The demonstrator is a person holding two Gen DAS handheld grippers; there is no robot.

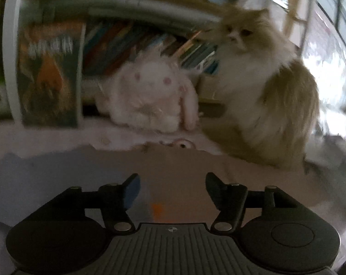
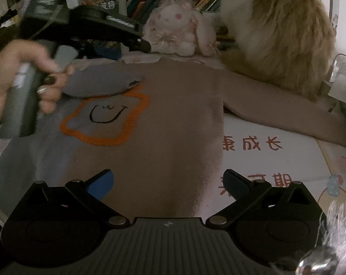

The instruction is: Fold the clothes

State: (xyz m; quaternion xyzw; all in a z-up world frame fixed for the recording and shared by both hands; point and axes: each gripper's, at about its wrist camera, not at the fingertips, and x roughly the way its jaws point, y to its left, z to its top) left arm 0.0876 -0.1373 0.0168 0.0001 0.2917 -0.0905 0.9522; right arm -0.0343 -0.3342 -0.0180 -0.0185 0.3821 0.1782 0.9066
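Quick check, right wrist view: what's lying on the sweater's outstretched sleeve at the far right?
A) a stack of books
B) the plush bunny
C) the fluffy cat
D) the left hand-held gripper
C: the fluffy cat sits over the upper part of the sweater's outstretched sleeve, while the plush bunny sits behind the collar, off the sleeve.

Sweater [image 2: 173, 119] lies flat; plush rabbit [image 2: 175, 29] behind, cat [image 2: 282, 34] right.
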